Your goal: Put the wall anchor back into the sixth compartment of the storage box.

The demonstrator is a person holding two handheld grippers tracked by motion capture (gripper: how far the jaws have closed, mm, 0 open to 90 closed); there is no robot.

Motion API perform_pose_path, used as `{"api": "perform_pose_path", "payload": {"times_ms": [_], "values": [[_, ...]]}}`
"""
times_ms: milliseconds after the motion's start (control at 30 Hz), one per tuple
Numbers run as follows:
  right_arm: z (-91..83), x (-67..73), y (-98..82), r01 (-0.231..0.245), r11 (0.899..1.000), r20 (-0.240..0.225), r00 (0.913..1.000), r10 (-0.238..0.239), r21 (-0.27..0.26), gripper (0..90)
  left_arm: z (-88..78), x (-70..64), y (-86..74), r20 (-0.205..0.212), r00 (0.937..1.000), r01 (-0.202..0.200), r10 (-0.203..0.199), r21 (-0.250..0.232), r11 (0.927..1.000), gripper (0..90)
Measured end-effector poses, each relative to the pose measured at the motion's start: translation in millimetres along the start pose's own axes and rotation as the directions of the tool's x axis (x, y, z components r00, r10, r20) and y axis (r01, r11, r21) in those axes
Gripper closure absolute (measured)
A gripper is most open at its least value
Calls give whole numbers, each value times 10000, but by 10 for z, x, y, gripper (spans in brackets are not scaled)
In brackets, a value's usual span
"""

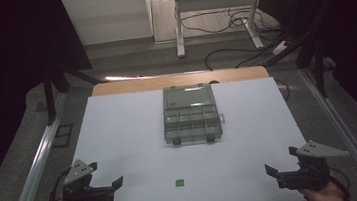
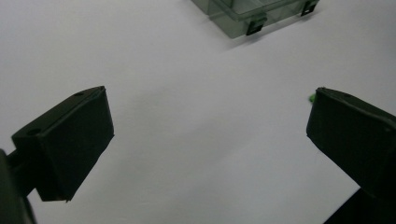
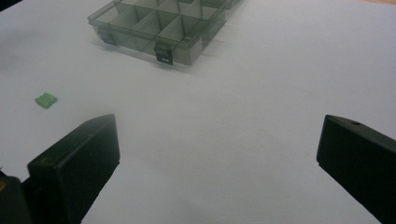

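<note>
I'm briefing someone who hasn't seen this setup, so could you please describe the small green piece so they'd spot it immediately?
Start from the white table and its clear compartment box with the lid open. Come toward the near edge: the small green piece lies alone on bare surface. It is the only brightly coloured thing there.

Dim room, soft shadows, blurred jaws

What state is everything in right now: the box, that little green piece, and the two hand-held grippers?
Compartment box: lid open, laid back flat; compartments look empty.
Green piece: lying loose on the white table, apart from the box, untouched.
Left hand-held gripper: open, holding nothing.
Right hand-held gripper: open, holding nothing.
</note>
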State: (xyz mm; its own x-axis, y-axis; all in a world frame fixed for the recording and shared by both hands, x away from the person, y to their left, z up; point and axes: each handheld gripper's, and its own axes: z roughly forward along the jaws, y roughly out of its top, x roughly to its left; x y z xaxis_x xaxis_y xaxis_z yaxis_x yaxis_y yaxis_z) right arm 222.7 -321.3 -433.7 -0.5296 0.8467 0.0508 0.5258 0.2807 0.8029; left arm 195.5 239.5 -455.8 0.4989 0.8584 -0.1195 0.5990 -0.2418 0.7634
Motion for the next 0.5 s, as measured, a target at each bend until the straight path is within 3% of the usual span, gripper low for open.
{"api": "perform_pose_path", "payload": {"times_ms": [167, 233, 500], "values": [[1, 10, 2, 143, 9999, -71, 9999, -143, -16, 0, 58, -22, 82, 28, 9999, -125, 124, 179, 9998, 6], [3, 15, 1, 207, 9998, -74, 9998, -207, 2, 0, 111, -37, 147, 287, 9996, -63, 55, 269, 9996, 6], [9, 8, 2, 151, 9999, -11, 9999, -151, 49, 0, 254, -73, 257, 668, 9978, -48, 9, 592, 9982, 0]]}}
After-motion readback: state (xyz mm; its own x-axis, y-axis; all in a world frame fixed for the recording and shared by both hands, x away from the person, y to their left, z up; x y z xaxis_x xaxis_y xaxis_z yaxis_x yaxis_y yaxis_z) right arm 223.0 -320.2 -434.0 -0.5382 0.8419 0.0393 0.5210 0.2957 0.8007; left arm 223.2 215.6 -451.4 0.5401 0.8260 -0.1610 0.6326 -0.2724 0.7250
